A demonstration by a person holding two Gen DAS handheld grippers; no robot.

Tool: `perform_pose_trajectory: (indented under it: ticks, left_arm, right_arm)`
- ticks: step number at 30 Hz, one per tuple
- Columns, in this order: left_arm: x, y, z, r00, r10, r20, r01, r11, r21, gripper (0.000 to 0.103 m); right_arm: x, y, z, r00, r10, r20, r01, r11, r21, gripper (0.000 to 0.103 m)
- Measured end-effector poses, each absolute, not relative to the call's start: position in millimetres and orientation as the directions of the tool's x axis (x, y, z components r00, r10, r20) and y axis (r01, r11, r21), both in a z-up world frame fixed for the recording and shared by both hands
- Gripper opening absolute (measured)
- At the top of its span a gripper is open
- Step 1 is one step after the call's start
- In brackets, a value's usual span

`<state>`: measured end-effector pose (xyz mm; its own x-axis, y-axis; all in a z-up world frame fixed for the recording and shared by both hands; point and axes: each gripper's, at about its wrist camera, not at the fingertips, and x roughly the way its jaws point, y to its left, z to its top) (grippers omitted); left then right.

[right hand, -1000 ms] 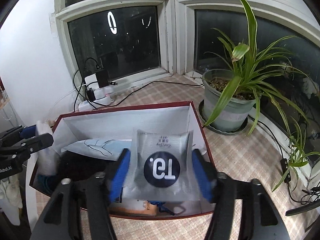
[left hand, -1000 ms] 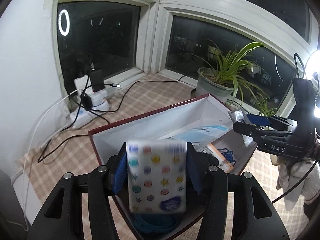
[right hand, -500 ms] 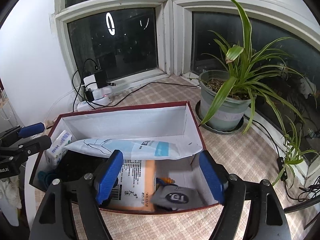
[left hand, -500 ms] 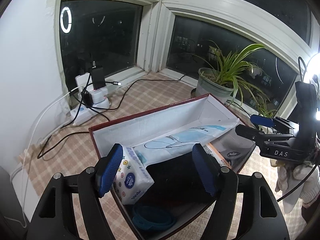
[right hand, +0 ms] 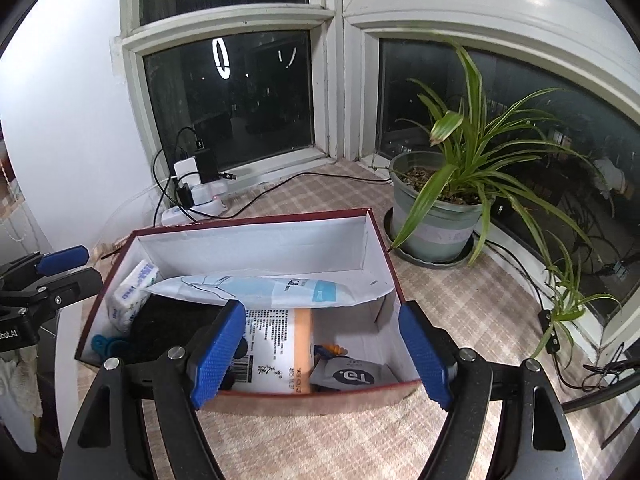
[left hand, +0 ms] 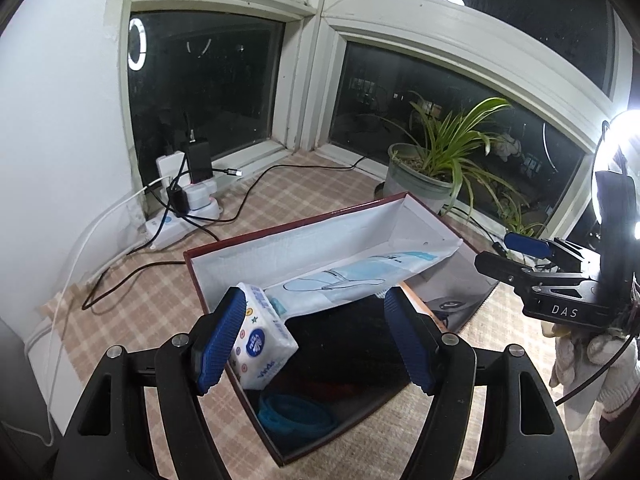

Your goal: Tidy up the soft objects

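Note:
A dark red box (left hand: 280, 228) with a white lining holds the soft things. My left gripper (left hand: 316, 308) hangs open over its left end, nothing between the pads. Below it a dotted tissue pack (left hand: 264, 340) leans in the corner, beside black cloth (left hand: 348, 344) and a long mask packet (left hand: 360, 276). My right gripper (right hand: 322, 312) is open above the box's (right hand: 256, 222) near right side. A grey round-logo pouch (right hand: 352, 376) lies in that corner, next to an orange-and-white pack (right hand: 280, 352). The tissue pack (right hand: 130, 292) shows at the left end.
A potted spider plant (right hand: 440, 216) stands right of the box by the window. A power strip with chargers (left hand: 180, 208) and loose cables lie behind the box on the checked cloth. A bright ring light (left hand: 624, 152) and a gloved hand (left hand: 580, 360) are at the right.
Both grippers opened and let go. The tissue pack dropped into the box's left corner, the grey pouch into its near right corner. The right gripper drew back slightly.

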<state>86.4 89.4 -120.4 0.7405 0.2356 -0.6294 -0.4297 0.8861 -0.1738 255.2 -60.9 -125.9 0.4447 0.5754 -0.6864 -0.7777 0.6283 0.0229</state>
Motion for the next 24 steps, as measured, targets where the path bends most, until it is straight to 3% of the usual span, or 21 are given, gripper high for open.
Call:
perform_pose_trajectory:
  ticks: [13, 16, 24]
  left_arm:
    - [35, 57, -90, 0.767, 0.22, -0.603, -0.397, 0.9, -0.178, 0.072]
    - [22, 48, -83, 0.765, 0.223, -0.605, -0.396, 0.903, -0.167, 0.08]
    - [-12, 21, -70, 0.764, 0.221, -0.607, -0.382, 0.912, -0.148, 0.08]
  right_arm:
    - [192, -101, -90, 0.499, 0.58, -0.644, -0.76, 0.65, -0.004, 0.083]
    - [174, -113, -85, 0.515, 0.579, -0.632, -0.753, 0.658, -0.012, 0.089]
    - [124, -145, -75, 0.561, 0.56, -0.61, -0.718, 0.696, -0.022, 0.092]
